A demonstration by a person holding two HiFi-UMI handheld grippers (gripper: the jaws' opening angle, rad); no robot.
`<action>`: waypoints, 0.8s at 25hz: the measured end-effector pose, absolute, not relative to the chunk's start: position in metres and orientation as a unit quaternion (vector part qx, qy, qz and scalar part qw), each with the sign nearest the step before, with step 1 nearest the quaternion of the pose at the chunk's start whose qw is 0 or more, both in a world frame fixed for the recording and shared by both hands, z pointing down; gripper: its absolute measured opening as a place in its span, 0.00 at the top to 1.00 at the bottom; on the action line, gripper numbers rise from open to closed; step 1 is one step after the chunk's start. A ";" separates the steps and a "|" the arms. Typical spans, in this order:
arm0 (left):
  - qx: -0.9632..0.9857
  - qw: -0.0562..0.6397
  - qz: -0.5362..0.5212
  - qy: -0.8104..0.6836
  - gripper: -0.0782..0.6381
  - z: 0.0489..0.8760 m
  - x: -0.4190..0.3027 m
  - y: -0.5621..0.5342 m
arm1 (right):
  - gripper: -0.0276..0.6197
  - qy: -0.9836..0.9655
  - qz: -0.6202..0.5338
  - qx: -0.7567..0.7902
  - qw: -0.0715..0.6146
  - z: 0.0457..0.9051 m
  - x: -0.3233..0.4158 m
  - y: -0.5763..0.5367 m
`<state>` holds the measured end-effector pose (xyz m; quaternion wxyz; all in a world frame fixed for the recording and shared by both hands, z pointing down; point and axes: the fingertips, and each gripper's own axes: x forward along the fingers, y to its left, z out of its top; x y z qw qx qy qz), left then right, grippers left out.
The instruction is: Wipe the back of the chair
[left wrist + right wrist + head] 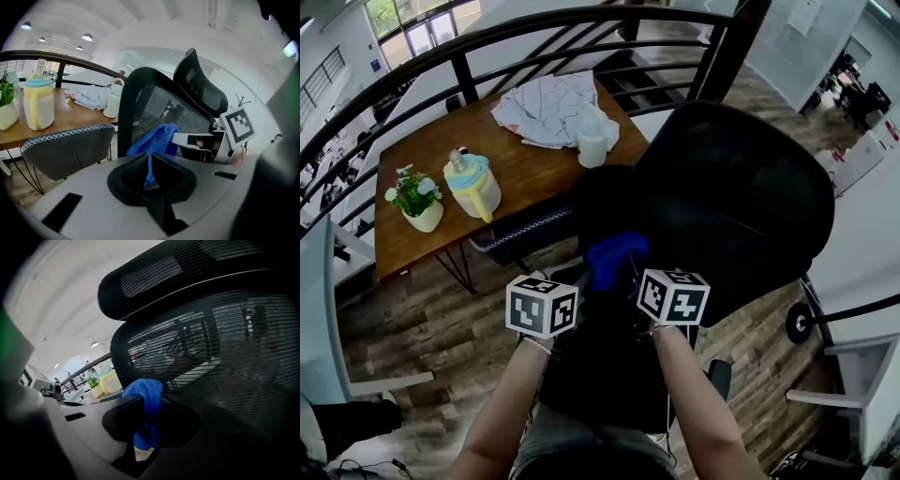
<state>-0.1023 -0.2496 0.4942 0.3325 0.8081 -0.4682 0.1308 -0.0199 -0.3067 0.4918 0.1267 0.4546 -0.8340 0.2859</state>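
Subject: black office chair, mesh back (741,202), standing right of centre, with a wooden tabletop (525,173) far and to the left.

Blue cloth (615,255): held between both tools at the near left edge of the mesh back, below the headrest (178,280).

Left tongs (150,178): pressed together, pinching a thin hanging corner of the cloth.

Right tongs (143,427): clamped on the bunched body of the cloth, which bulges out above them just beside the mesh. Whether the cloth touches the mesh cannot be confirmed.

Step in hand, as judged: cloth gathered and brought to the chair back. The wiping stroke itself is at its start or not yet begun, and most of the back appears unaddressed.

Next move calls for: pressing the bunched cloth flat against the mesh and drawing it across. The left tongs must either follow or let go of the corner so the cloth is not stretched away from the surface.

Risk: the chair may roll or swivel under pressure.
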 end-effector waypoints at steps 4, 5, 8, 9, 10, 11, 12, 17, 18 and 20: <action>0.820 0.324 0.146 -0.448 0.84 0.496 -0.077 -0.256 | 0.82 -0.827 0.286 0.469 0.122 0.492 0.006 -0.309; 0.823 0.323 0.147 -0.443 0.84 0.496 -0.070 -0.257 | 0.82 -0.824 0.286 0.473 0.121 0.492 0.013 -0.309; 0.830 0.321 0.153 -0.429 0.84 0.497 -0.049 -0.261 | 0.82 -0.816 0.289 0.488 0.113 0.493 0.035 -0.306; 0.833 0.319 0.157 -0.423 0.84 0.497 -0.042 -0.262 | 0.82 -0.812 0.291 0.493 0.110 0.494 0.044 -0.305; 0.837 0.317 0.161 -0.416 0.84 0.498 -0.035 -0.263 | 0.82 -0.809 0.292 0.499 0.107 0.495 0.053 -0.305; 0.840 0.315 0.166 -0.410 0.84 0.498 -0.028 -0.264 | 0.82 -0.805 0.294 0.505 0.104 0.495 0.062 -0.304; 0.843 0.312 0.170 -0.404 0.84 0.498 -0.021 -0.265 | 0.82 -0.801 0.294 0.512 0.102 0.495 0.071 -0.303; 0.856 0.303 0.182 -0.377 0.84 0.497 0.016 -0.267 | 0.82 -0.784 0.298 0.537 0.089 0.497 0.110 -0.299; 0.859 0.301 0.185 -0.370 0.84 0.496 0.024 -0.267 | 0.82 -0.782 0.299 0.541 0.087 0.498 0.117 -0.297; 0.866 0.297 0.191 -0.355 0.84 0.497 0.042 -0.267 | 0.82 -0.775 0.300 0.550 0.082 0.498 0.132 -0.295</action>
